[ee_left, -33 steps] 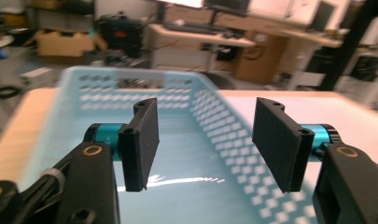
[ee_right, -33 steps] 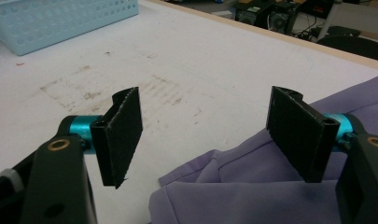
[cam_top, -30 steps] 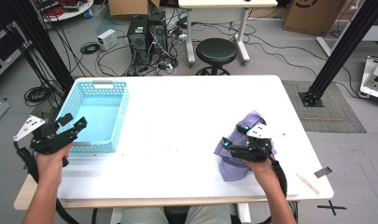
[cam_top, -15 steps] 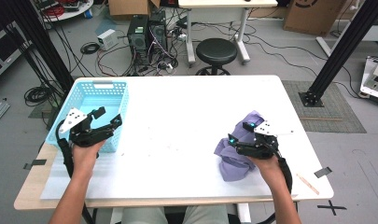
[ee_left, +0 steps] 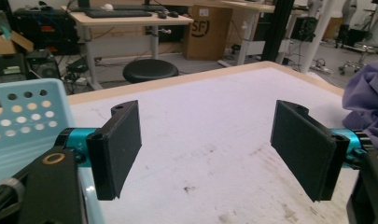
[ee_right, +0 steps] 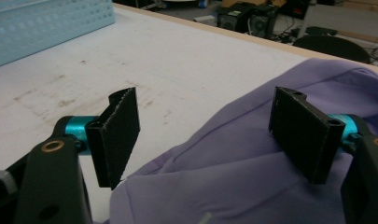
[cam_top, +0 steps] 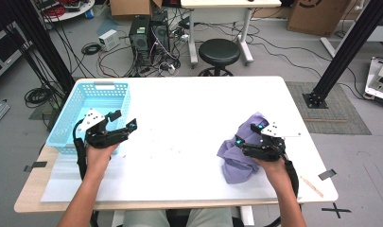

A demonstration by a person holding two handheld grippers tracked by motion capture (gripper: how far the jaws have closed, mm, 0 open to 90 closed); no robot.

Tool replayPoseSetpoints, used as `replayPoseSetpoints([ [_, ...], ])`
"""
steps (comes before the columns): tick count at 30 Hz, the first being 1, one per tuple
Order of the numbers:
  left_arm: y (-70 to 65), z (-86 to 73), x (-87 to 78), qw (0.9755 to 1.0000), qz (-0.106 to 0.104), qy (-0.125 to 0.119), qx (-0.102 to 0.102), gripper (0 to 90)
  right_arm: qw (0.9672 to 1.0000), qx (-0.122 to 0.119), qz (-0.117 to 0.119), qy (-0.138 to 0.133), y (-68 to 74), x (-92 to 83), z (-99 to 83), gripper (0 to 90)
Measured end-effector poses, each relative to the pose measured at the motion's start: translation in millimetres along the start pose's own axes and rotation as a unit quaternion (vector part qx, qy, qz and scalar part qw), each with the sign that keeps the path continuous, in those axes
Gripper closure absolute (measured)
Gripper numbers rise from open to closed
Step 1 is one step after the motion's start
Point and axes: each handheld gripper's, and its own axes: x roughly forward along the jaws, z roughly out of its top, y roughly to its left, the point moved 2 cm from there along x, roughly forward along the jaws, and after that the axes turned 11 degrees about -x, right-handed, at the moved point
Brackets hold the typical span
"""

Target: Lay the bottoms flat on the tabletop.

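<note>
In the high view the purple cloth point(cam_top: 241, 153) lies crumpled at the lower right of the white table point(cam_top: 189, 118), near its right edge. The right gripper point(cam_top: 248, 137) hovers over the cloth with its jaws spread wide; in the right gripper view the cloth point(ee_right: 233, 158) bunches between and below the two jaws, and the pads do not press on it. The left gripper point(cam_top: 123, 120) sits at the left of the frame, just beside the blue basket point(cam_top: 71, 118), its jaws wide apart with only bare table between them.
</note>
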Motion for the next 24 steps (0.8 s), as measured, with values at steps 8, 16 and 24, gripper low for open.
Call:
replayPoseSetpoints([
  [8,-16.9,-13.8,18.5,0.999,-0.038,0.023,-0.002,25.6,0.9949,0.011,-0.096,0.03,-15.6,-7.2,-10.8,34.6],
  [16,-27.8,-25.8,28.2,0.9973,-0.059,0.042,-0.005,28.7,0.9909,0.024,-0.082,0.104,-20.5,13.0,-34.8,30.5],
  [24,-34.7,-34.7,42.9,0.995,-0.076,0.065,-0.006,30.4,0.9871,0.004,-0.072,0.143,-20.5,31.7,-44.9,38.3],
])
